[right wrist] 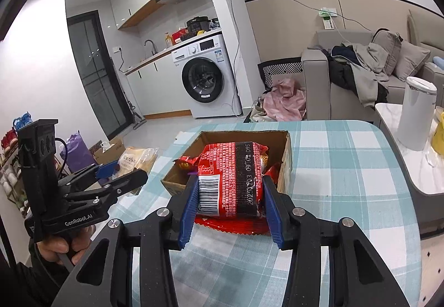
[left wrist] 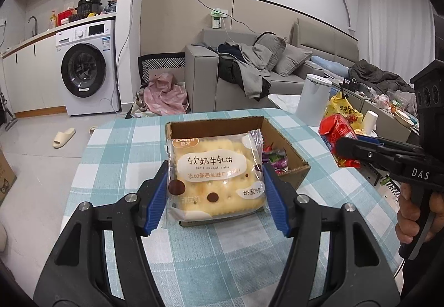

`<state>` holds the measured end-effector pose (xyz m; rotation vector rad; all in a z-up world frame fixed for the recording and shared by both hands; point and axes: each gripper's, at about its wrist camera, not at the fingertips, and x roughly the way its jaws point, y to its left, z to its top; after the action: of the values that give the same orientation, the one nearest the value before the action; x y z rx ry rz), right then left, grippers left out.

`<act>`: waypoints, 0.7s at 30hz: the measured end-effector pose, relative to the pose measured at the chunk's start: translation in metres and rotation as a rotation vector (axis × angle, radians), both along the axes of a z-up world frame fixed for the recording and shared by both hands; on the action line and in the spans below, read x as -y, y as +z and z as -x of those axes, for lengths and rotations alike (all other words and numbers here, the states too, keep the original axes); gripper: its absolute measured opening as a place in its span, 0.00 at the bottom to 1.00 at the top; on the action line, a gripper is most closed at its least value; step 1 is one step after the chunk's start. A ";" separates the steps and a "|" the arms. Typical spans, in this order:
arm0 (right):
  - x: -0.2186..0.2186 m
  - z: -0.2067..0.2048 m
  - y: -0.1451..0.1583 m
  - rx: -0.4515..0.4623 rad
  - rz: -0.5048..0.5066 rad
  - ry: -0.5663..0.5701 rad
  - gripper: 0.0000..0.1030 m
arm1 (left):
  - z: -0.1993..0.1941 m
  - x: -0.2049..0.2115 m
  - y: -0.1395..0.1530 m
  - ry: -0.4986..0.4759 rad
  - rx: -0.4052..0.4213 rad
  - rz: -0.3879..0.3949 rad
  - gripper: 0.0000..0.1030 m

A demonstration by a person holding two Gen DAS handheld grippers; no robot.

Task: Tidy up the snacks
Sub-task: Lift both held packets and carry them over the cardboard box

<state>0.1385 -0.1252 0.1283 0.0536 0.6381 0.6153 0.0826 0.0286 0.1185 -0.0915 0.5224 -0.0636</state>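
Note:
My left gripper [left wrist: 216, 196] is shut on a clear-wrapped nougat cracker pack [left wrist: 215, 176] and holds it just in front of an open cardboard box [left wrist: 288, 146] on the checked tablecloth. Small wrapped candies [left wrist: 273, 158] lie inside the box. My right gripper [right wrist: 230, 203] is shut on a red snack bag [right wrist: 233, 179] and holds it over the near edge of the same box [right wrist: 285, 157]; other red packets [right wrist: 186, 161] lie in it. The right gripper also shows at the right in the left wrist view [left wrist: 347, 146], and the left gripper at the left in the right wrist view [right wrist: 122, 171].
A white canister [left wrist: 313, 96] stands on a side table to the right, next to a yellow bag [left wrist: 342, 107] and a paper cup [left wrist: 370, 118]. A grey sofa [left wrist: 249, 71] with clothes is behind. A washing machine [left wrist: 86, 65] stands far left.

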 end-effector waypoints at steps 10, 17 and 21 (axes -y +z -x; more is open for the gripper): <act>-0.009 -0.022 0.010 -0.002 -0.008 -0.026 0.44 | -0.032 -0.003 0.008 0.005 0.001 -0.019 0.59; -0.012 -0.043 0.017 -0.012 -0.023 -0.050 0.44 | -0.056 -0.014 0.010 0.026 0.002 -0.008 0.59; -0.017 -0.056 0.017 -0.015 -0.022 -0.056 0.44 | -0.073 -0.019 0.010 0.039 0.005 -0.018 0.59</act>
<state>0.1943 -0.1084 0.1456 0.0961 0.6430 0.5680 0.1559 0.0481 0.1284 -0.0836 0.5159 -0.0205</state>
